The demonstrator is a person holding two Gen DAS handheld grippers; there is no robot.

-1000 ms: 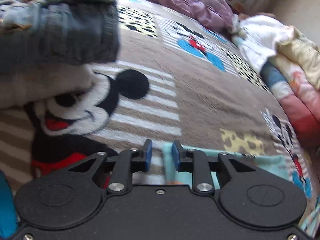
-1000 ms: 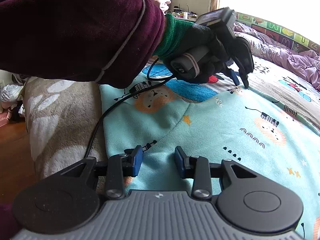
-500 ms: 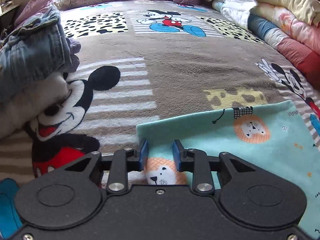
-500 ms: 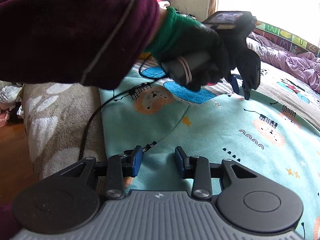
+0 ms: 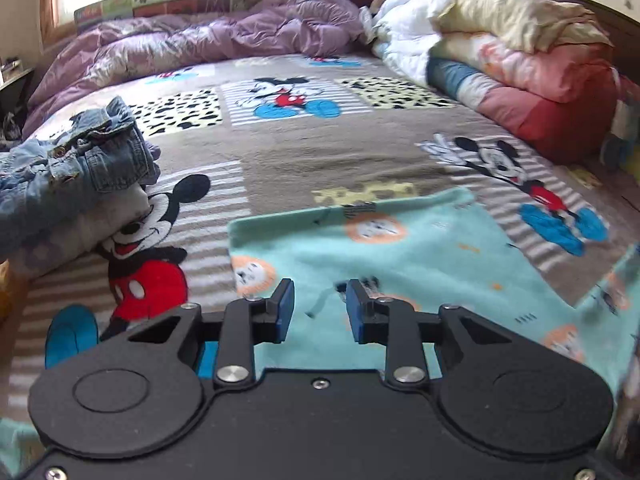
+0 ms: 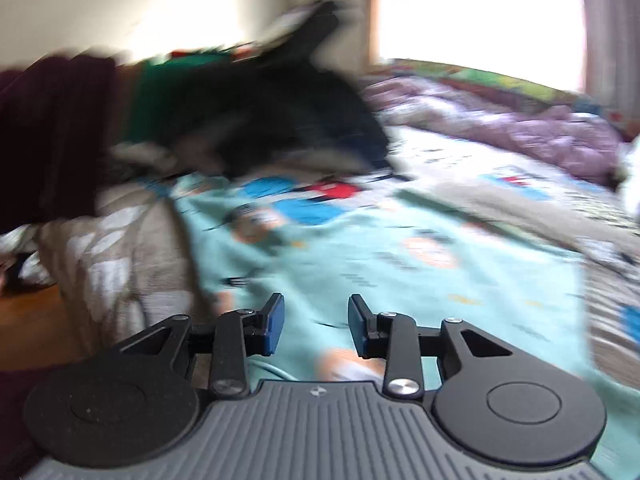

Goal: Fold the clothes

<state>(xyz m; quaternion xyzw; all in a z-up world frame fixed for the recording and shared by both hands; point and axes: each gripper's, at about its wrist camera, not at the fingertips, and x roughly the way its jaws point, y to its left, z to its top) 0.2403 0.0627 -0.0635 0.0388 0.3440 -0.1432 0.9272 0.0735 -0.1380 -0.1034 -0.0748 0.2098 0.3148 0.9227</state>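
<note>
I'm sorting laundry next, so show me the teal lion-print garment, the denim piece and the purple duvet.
teal lion-print garment (image 5: 420, 256), left wrist view, on its flat middle past the gripper.
denim piece (image 5: 108, 160), left wrist view, on the cuffed end at the left.
purple duvet (image 5: 208, 40), left wrist view, on its rumpled middle by the window.

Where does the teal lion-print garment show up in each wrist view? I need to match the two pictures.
Left wrist: the teal garment fills the lower middle and right, beyond the tongs.
Right wrist: it spreads across the centre, blurred.
Shared landmark: the purple quilt at the bed's far side.
</note>
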